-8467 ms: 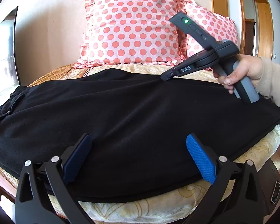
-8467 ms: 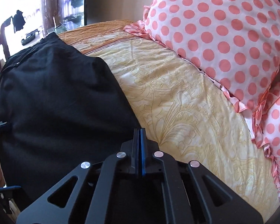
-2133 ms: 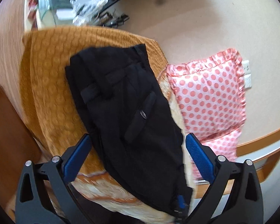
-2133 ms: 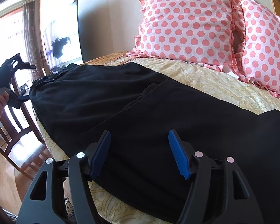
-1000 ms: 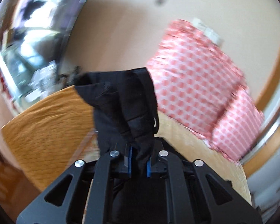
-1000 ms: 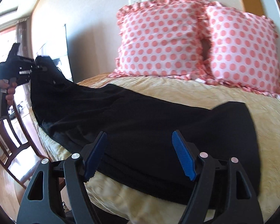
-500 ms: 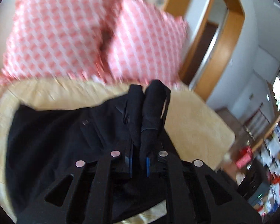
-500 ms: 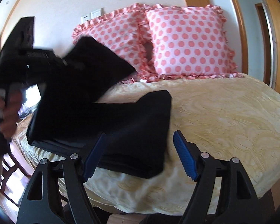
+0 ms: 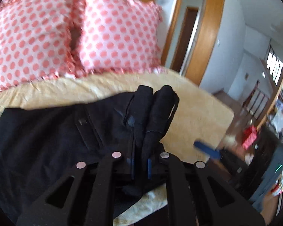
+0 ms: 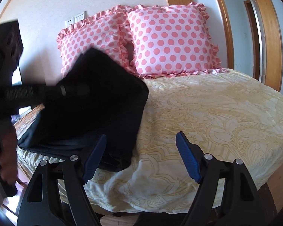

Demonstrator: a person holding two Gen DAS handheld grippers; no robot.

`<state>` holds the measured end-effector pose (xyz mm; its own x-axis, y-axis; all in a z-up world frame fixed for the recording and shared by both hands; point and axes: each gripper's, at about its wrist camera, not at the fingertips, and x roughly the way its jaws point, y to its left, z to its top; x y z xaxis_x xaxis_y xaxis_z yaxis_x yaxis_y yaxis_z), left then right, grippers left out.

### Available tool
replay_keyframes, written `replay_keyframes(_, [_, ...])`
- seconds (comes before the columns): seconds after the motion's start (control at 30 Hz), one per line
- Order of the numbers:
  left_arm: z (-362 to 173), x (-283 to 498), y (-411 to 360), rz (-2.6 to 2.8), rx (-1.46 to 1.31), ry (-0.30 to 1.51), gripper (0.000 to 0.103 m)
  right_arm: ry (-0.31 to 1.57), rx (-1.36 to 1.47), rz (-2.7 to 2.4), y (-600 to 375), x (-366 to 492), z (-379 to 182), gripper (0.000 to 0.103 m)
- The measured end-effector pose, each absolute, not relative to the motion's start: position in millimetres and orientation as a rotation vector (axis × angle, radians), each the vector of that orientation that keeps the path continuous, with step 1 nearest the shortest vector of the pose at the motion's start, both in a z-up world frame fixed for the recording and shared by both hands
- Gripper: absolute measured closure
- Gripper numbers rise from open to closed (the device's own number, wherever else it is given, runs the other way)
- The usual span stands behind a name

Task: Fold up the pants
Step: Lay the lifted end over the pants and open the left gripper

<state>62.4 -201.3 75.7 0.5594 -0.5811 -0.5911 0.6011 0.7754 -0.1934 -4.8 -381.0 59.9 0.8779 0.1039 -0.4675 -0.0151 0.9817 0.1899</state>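
The black pants (image 9: 47, 131) lie on the yellow bedspread (image 9: 194, 116), folded over themselves. My left gripper (image 9: 140, 166) is shut on the bunched waistband end (image 9: 154, 109) and holds it over the lower layer. In the right wrist view the pants (image 10: 96, 113) lie doubled at the bed's left, the upper layer still raised by the left gripper's body (image 10: 18, 92). My right gripper (image 10: 139, 156) is open and empty, low at the bed's front edge, just right of the pants.
Two pink polka-dot pillows (image 10: 168, 41) lean on the wall at the head of the bed. A wooden door frame (image 10: 269, 37) stands at the right. The bedspread (image 10: 217, 113) right of the pants is bare. A cluttered room (image 9: 264, 131) lies beyond the bed's far side.
My left gripper closed on the waistband and carried it across the bed over the legs, doubling the pants. My right gripper let go earlier, stayed open and drew back to the front edge.
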Motion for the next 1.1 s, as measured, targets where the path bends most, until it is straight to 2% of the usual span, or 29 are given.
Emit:
replay_keyframes(0.07, [55, 60, -207, -0.710, 0.046, 0.733, 0.091, 0.492, 0.166, 0.033, -385, -9, 61, 0.025])
replay_keyframes(0.17, [51, 54, -201, -0.708, 0.058, 0.708, 0.084, 0.473, 0.162, -0.006, -395, -13, 69, 0.025])
replay_keyframes(0.2, [53, 52, -199, -0.709, 0.060, 0.700, 0.075, 0.463, 0.165, -0.014, -397, -15, 72, 0.025])
replay_keyframes(0.23, [56, 49, -193, -0.704, 0.060, 0.698, 0.054, 0.447, 0.168, -0.022, -400, -16, 77, 0.025])
replay_keyframes(0.27, [59, 46, -187, -0.712, 0.052, 0.695, 0.041, 0.433, 0.169, -0.025, -402, -17, 80, 0.025])
replay_keyframes(0.3, [65, 38, -174, -0.737, 0.024, 0.674, 0.020, 0.417, 0.169, -0.025, -402, -18, 85, 0.026])
replay_keyframes(0.43, [84, 19, -124, -0.629, 0.004, 0.546, 0.004, 0.337, 0.144, 0.038, -390, -18, 107, 0.026])
replay_keyframes(0.5, [87, 19, -99, -0.484, 0.021, 0.484, 0.003, 0.333, 0.120, 0.136, -368, -11, 112, 0.026])
replay_keyframes(0.6, [83, 27, -84, -0.369, 0.054, 0.491, 0.003, 0.367, 0.077, 0.272, -332, 7, 111, 0.027])
replay_keyframes(0.8, [53, 51, -75, -0.287, 0.107, 0.606, 0.003, 0.514, 0.037, 0.279, -301, 38, 87, 0.026])
replay_keyframes(0.93, [26, 60, -50, -0.273, 0.013, 0.691, 0.003, 0.628, -0.010, 0.271, -301, 34, 56, 0.026])
replay_keyframes(1.0, [23, 57, -45, -0.254, 0.011, 0.674, 0.003, 0.640, -0.045, 0.276, -298, 33, 57, 0.026])
replay_keyframes(1.1, [22, 55, -43, -0.252, 0.003, 0.655, 0.003, 0.630, 0.056, 0.312, -317, 40, 83, 0.026])
